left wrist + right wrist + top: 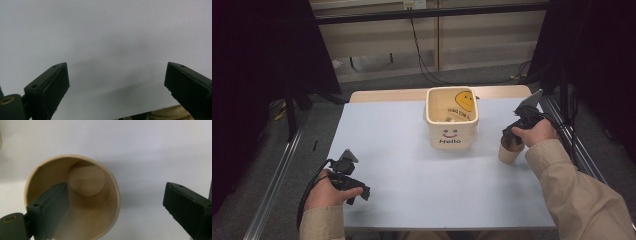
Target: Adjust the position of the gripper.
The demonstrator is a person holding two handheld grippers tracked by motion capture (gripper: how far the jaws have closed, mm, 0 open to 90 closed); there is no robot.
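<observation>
Pale blue matting covered the table (422, 195), with grey floor and dark curtains around it. Nearest the person, by the front left corner, the left gripper (357, 192) rested in the left hand (324, 192) just above the mat, its jaws spread wide and empty over bare surface in the left gripper view. Farther on, near the right edge, the right gripper (513, 141) pointed down over a tan paper cup (510, 152) that stood upright on the mat. In the right gripper view one jaw sat inside the cup's mouth (72, 195) and the other hung well outside the wall, so the jaws were open wide and straddling the rim, not yet closed on it. Beyond, toward the back edge at the middle, stood a cream bucket (452, 120) printed with a smile and "Hello". Judged from this, the grasp on the cup was only being lined up; closing, lifting and probably carrying it to the bucket all remained.
</observation>
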